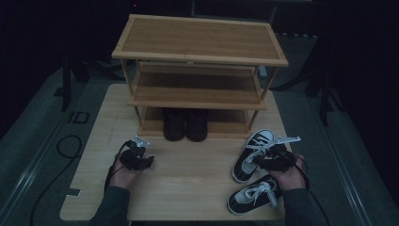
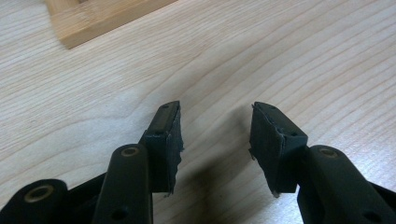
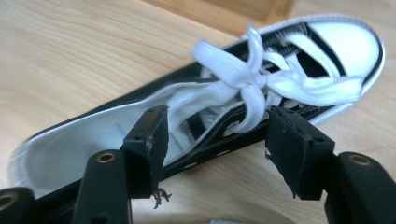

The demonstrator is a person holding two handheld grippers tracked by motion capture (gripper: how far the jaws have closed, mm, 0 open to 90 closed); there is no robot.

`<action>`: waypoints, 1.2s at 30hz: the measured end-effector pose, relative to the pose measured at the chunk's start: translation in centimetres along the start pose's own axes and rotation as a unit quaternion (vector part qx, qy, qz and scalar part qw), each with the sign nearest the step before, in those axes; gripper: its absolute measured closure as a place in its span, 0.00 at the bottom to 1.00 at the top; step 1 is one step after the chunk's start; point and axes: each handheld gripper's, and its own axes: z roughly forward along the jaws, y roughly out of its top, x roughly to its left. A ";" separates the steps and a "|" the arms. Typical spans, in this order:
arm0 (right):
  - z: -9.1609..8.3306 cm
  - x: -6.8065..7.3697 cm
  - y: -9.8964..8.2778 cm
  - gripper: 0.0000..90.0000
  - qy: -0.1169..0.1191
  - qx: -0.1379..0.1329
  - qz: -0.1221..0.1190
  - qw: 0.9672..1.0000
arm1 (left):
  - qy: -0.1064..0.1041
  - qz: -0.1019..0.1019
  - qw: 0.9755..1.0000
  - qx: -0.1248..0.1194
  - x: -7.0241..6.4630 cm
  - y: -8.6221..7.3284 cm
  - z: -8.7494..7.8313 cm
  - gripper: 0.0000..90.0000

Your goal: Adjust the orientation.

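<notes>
At the left of the desk (image 1: 188,188), the left gripper (image 1: 140,151) rests low over bare wood, its fingers (image 2: 163,140) parted about halfway with nothing between them. Behind it stands the bamboo shoe rack (image 1: 200,54), and a pair of black shoes (image 1: 186,125) already sits on its bottom shelf.

Further right lie two black-and-white sneakers. The nearer one (image 1: 251,197) lies by the desk's front edge; the farther sneaker (image 1: 249,157) points toward the rack. The right gripper (image 1: 273,157) hovers over that farther sneaker, its fingers (image 3: 149,140) wide apart, straddling the side wall by the laces without pressing on it.

The risk here, I'd say, is the bite. Closing on the thin collar or the loose bow could let the sneaker swing, slip out, or drag its laces. A tilted sneaker could also catch on the rack's post or bump the black pair.
</notes>
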 end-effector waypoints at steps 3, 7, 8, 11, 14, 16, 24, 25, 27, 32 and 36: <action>0.7 -0.2 0.2 0.52 -0.008 0.017 0.030 0.999 | -0.001 0.001 1.000 0.000 -0.1 0.0 0.0 0.60; 1.4 -0.6 0.6 0.54 -0.009 0.041 0.076 0.996 | -0.006 -0.002 1.000 -0.002 0.1 0.0 0.1 0.60; 1.6 -0.6 0.9 0.56 -0.012 0.053 0.088 0.995 | -0.005 -0.002 1.000 -0.002 0.0 0.0 0.1 0.60; 2.0 -0.6 1.1 0.60 -0.017 0.064 0.096 0.993 | -0.006 -0.002 1.000 -0.002 0.0 0.0 0.0 0.60; 2.3 -0.7 1.3 0.72 -0.024 0.078 0.105 0.991 | -0.007 -0.002 1.000 -0.003 0.0 -0.1 0.0 0.60; 2.2 -0.7 1.3 0.75 -0.023 0.079 0.106 0.991 | -0.009 -0.004 1.000 -0.003 0.0 0.0 0.1 0.60; 1.6 -0.6 1.0 0.87 -0.027 0.075 0.108 0.991 | -0.011 -0.005 1.000 -0.005 0.0 0.1 0.2 0.59; 1.5 -0.6 1.0 0.89 -0.029 0.072 0.107 0.991 | -0.011 -0.005 1.000 -0.005 0.0 0.1 0.2 0.59; 1.4 -0.4 1.0 0.90 -0.027 0.064 0.112 0.991 | -0.011 -0.005 1.000 -0.005 0.0 0.0 0.2 0.59; 1.5 0.7 1.5 0.93 -0.025 0.054 0.098 0.993 | -0.013 -0.006 1.000 -0.006 0.1 0.0 0.2 0.59; 1.3 1.2 1.8 0.93 -0.028 0.050 0.089 0.994 | -0.015 -0.008 1.000 -0.007 0.1 0.0 0.2 0.59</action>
